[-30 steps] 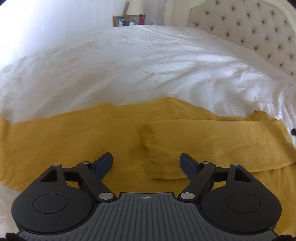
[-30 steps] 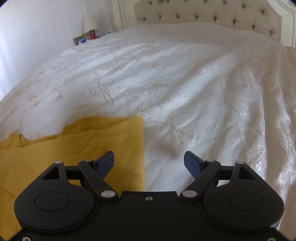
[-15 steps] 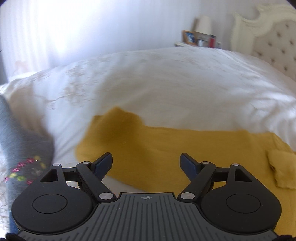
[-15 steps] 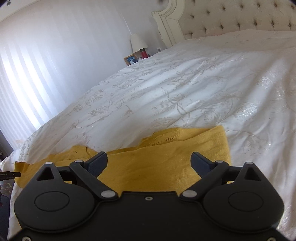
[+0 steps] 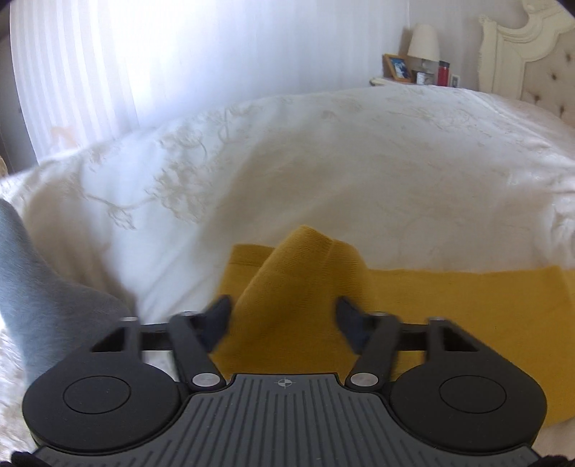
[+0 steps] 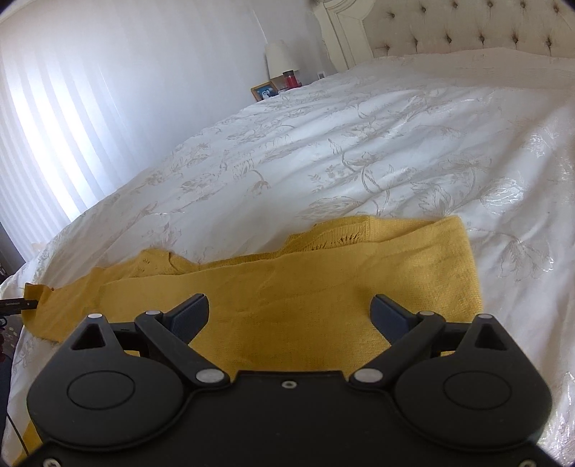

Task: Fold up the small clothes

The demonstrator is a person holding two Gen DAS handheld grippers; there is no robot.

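A mustard-yellow knit garment (image 6: pixel 323 280) lies folded in a long band across the white bedspread. In the left wrist view its left end (image 5: pixel 305 273) is bunched up into a raised peak between my left fingers. My left gripper (image 5: pixel 282 316) is open, with the fingers on either side of that raised cloth. My right gripper (image 6: pixel 289 310) is open and empty, low over the right part of the garment. The tip of the left gripper (image 6: pixel 18 304) shows at the garment's far left end in the right wrist view.
A grey garment (image 5: pixel 39 294) lies at the left of the yellow one. The white embroidered bedspread (image 6: pixel 359 151) stretches away to a tufted headboard (image 6: pixel 467 32). A nightstand with a lamp (image 5: pixel 424 46), a photo frame and a red bottle stands beyond the bed.
My left gripper has swung left to the garment's left end, where the cloth now stands up between the fingers. My right gripper has shifted left, over the garment's right part.
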